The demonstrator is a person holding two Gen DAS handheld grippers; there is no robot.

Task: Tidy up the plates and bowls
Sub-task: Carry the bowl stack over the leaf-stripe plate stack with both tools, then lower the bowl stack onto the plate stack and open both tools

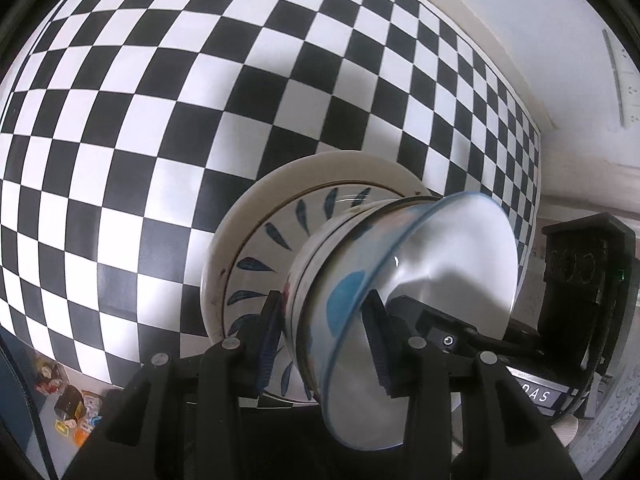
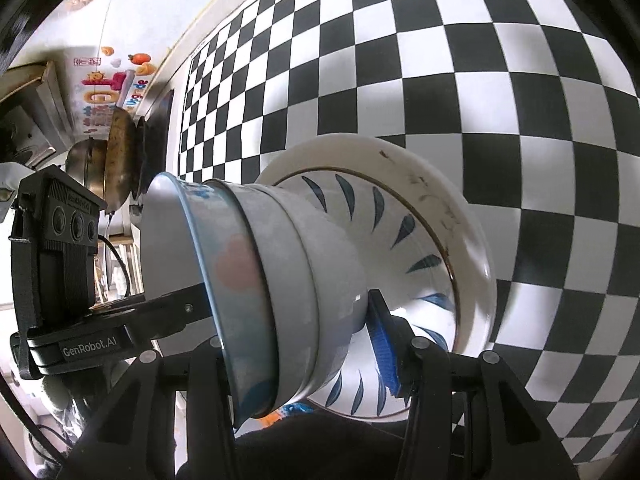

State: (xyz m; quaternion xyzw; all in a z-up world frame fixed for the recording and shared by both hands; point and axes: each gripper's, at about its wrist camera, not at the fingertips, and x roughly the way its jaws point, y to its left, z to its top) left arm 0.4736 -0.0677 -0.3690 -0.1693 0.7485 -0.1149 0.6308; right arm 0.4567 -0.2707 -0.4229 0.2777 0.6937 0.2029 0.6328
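Item: stack of crockery on checkered tablecloth (image 1: 160, 120).

- White plate (image 1: 224, 240) at the base.
- Blue-leaf plate (image 1: 276, 220) on it.
- White bowl (image 2: 320, 280) nested above.
- Blue-rimmed bowl (image 1: 360, 280) on top.

Left gripper (image 1: 324, 336) and right gripper (image 2: 296, 320) each straddle the bowls' walls from opposite sides, jaws apparently clamped on them, probably to steady or seat the nested pair.

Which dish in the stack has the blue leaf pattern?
The inner plate, between the plain white outer plate and the bowls; only it has blue leaves.
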